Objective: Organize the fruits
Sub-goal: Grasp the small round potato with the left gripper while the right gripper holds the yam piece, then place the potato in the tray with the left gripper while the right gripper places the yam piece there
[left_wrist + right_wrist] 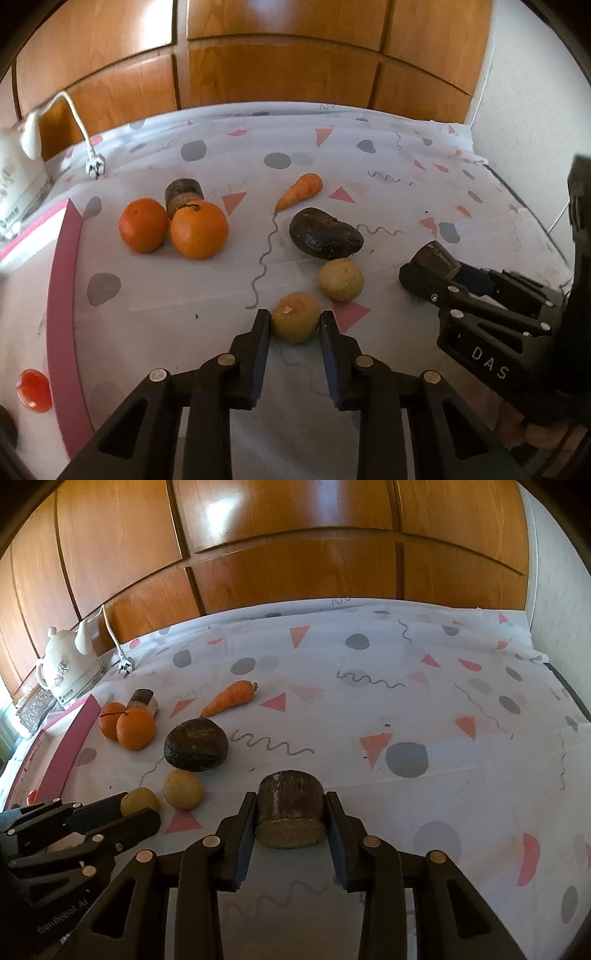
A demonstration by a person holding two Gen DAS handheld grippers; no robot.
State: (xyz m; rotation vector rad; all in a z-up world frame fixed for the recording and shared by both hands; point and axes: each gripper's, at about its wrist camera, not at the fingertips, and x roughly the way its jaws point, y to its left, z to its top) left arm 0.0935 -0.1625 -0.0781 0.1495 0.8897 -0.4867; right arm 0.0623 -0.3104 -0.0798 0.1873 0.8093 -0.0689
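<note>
My left gripper [294, 321] is shut on a small yellow-brown fruit [295, 322] resting on the patterned cloth; this gripper also shows in the right wrist view [138, 808]. My right gripper [291, 812] is shut on a dark cut half-piece [290, 814] with a pale cut face; it also shows in the left wrist view [436, 263]. A second yellow-brown fruit [341, 279] lies just beyond. A dark whole root [325, 233], a carrot [300, 192], two oranges [198, 229] [143, 225] and another dark cut piece [184, 195] lie farther back.
A pink-rimmed board [61, 295] lies at the left with a red tomato [34, 390] on it. A white kettle [68, 670] with cord and plug [125, 664] stands at the back left. Wooden cabinet doors [295, 554] close the back.
</note>
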